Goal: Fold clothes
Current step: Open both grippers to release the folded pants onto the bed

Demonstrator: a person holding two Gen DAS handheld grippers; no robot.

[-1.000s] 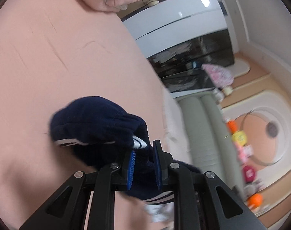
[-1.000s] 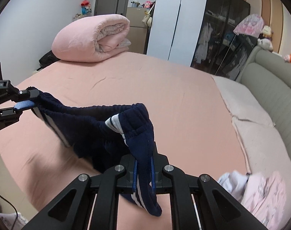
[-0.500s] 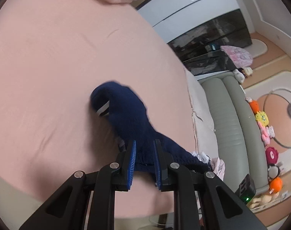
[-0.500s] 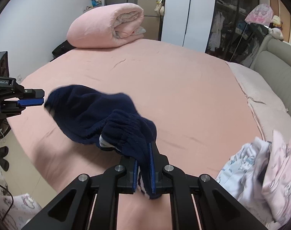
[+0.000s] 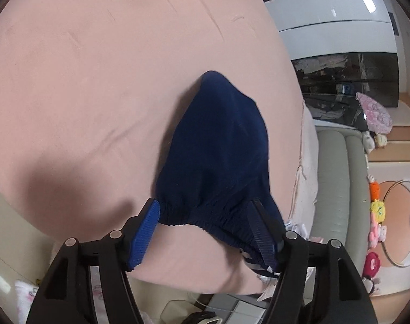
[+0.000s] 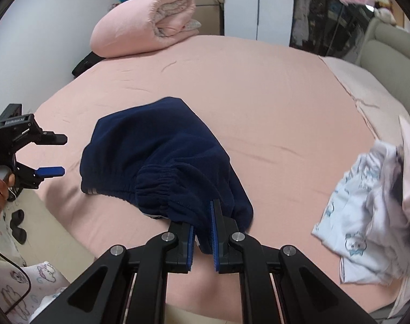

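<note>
The round pink-sheeted bed (image 6: 259, 102) now carries the dark navy fleece garment with an elastic waistband (image 6: 161, 156), laid flat near its front edge instead of hanging between the claws. The left claw (image 6: 52, 156) is opening, its jaws clear of the cloth. The right claw (image 6: 203, 232) stays clamped on the waistband, so spreading is nearly finished.

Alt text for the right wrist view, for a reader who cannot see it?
The right gripper pinches the elastic waistband of a navy fleece garment lying on a pink bedsheet. The left gripper, jaws opening and empty, sits left of it.
</note>
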